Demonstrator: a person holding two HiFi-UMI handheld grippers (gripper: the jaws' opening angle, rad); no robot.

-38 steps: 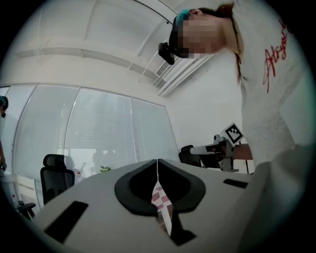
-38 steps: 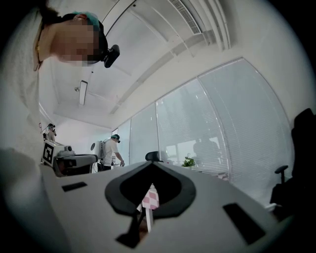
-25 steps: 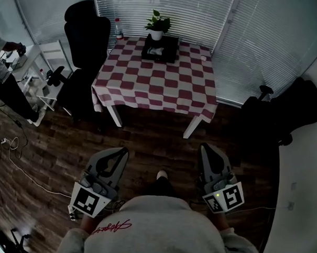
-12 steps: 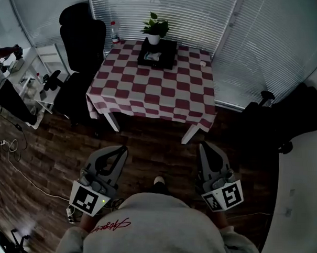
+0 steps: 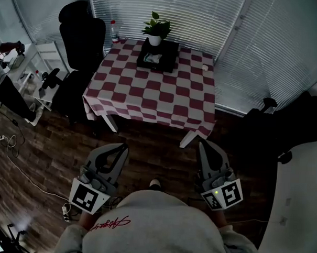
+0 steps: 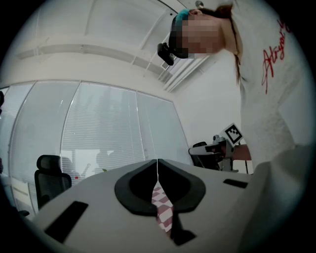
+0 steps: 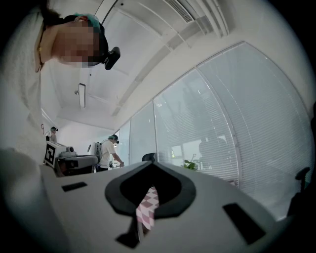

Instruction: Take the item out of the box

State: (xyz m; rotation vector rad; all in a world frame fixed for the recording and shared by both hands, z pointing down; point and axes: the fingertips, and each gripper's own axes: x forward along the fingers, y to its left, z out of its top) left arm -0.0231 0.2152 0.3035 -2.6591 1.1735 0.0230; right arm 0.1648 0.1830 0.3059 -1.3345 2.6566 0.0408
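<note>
The red-and-white checked table (image 5: 149,94) is brought nearer. The left gripper (image 5: 122,148) and right gripper (image 5: 202,146) are closed on nothing. Jaws are to be parted before the pale item (image 5: 152,58) in the black square box (image 5: 168,54) at the far edge is reached.

I wear a pale grey sweatshirt (image 5: 159,231) with red script (image 5: 112,223) on it. Flanking the sweatshirt, my left gripper (image 5: 122,148) and right gripper (image 5: 204,146) are grey shells with black-lined jaws. Each carries a black-and-white marker cube (image 5: 87,198); the right one shows a green light (image 5: 217,193).
</note>
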